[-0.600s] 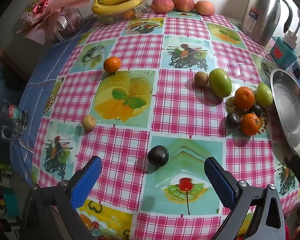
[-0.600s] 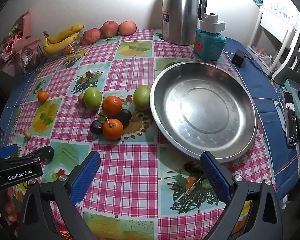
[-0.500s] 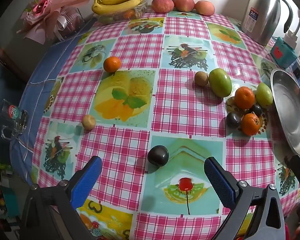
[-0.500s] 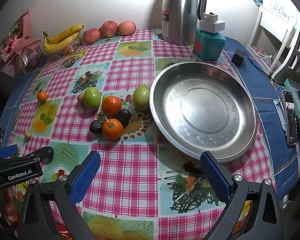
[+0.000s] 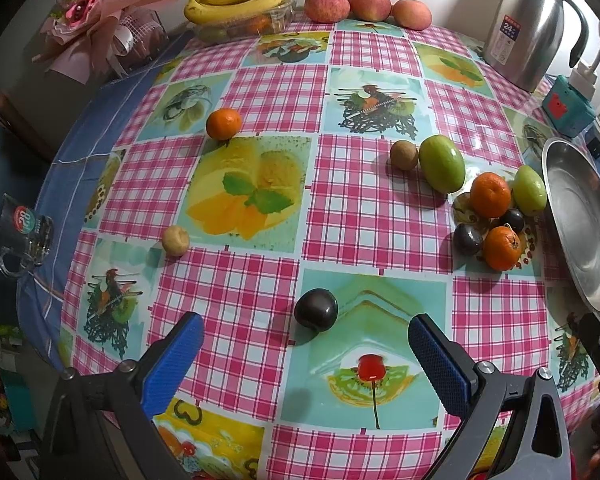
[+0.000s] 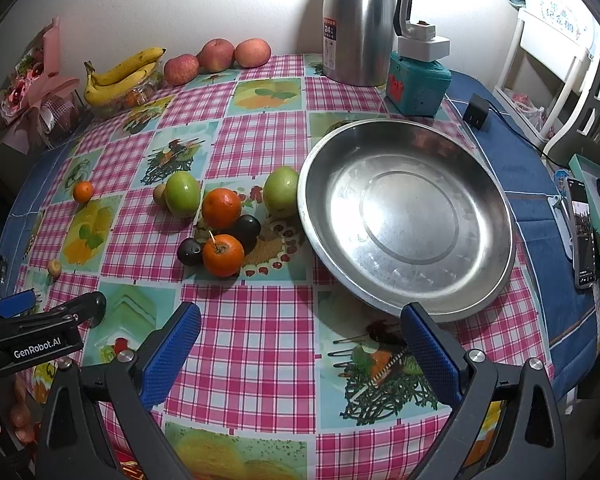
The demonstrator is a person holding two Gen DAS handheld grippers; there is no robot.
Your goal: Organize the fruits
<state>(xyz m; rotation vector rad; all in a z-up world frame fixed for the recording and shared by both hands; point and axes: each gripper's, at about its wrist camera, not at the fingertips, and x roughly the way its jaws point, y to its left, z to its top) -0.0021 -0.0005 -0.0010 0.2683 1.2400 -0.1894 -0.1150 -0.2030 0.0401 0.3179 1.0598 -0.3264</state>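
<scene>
Two hand-held claws above a round worktop [image 6: 260,320] covered with a pink-check, fruit-print cloth. The left claw [image 5: 306,364] is fully spread and holds nothing; a dark plum [image 5: 315,310] lies on the cloth just beyond and between its blue pads [image 5: 172,364], touching neither. The right claw [image 6: 300,350] is likewise spread and empty, over bare cloth, its right pad at the near rim of a wide steel basin [image 6: 496,248] that contains no fruit. A cluster of fruit lies just left of the basin: two oranges [image 6: 221,208], two small dark plums [image 6: 189,251] and a green fruit [image 6: 281,191] touching or nearly touching the basin rim; a second green fruit [image 6: 182,193] with a small brown fruit [image 6: 159,194] against it lies a little further left. Well apart on the left side of the cloth are a small orange [image 5: 223,123] and a pale round fruit [image 5: 175,240]. At the far edge stand bananas [image 5: 240,0] on a clear container, three apples [image 5: 366,6], a steel flask [image 6: 358,24] and a teal box [image 6: 418,88]. A pink wrapped bouquet [image 5: 96,16] lies at the far left.
</scene>
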